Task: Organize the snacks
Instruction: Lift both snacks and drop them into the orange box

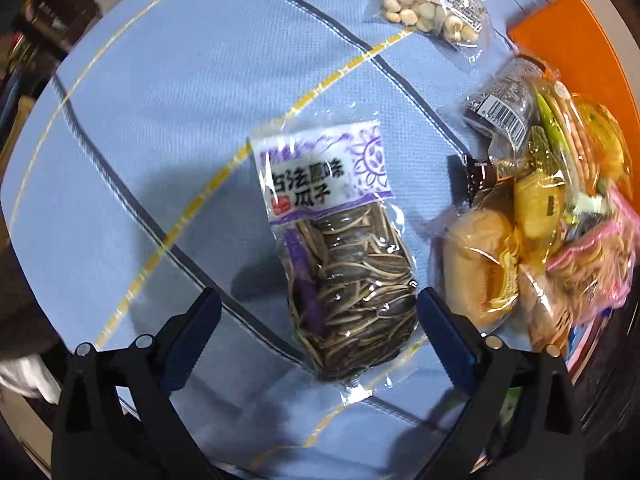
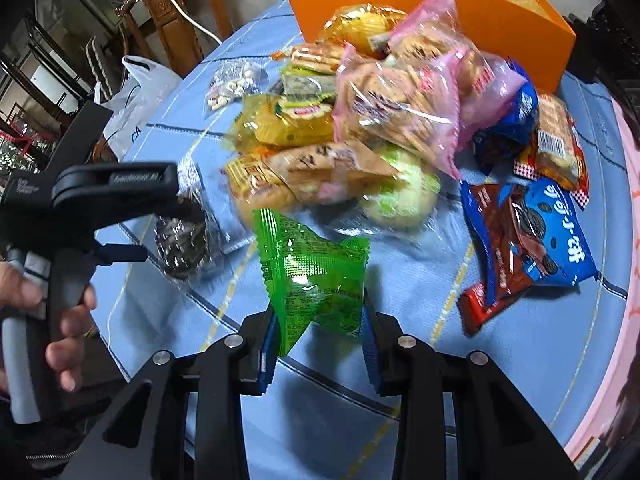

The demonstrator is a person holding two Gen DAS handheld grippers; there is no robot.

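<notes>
A clear bag of sunflower seeds (image 1: 340, 248) with a purple-and-white label lies on the blue tablecloth (image 1: 160, 120). My left gripper (image 1: 318, 336) is open, its blue-padded fingers on either side of the bag's lower end. It also shows in the right wrist view (image 2: 180, 240), under the left gripper's black body (image 2: 100, 188). My right gripper (image 2: 318, 344) is shut on a green snack packet (image 2: 316, 272), held above the cloth. A pile of snack bags (image 2: 360, 120) lies before an orange box (image 2: 500, 16).
A bag of white round nuts (image 1: 432, 4) lies at the far side. Blue cookie packs (image 2: 532, 236) and a red-checked packet (image 2: 556, 148) lie right of the pile. A white plastic bag (image 2: 136, 92) hangs off the table's left edge. Wooden furniture stands behind.
</notes>
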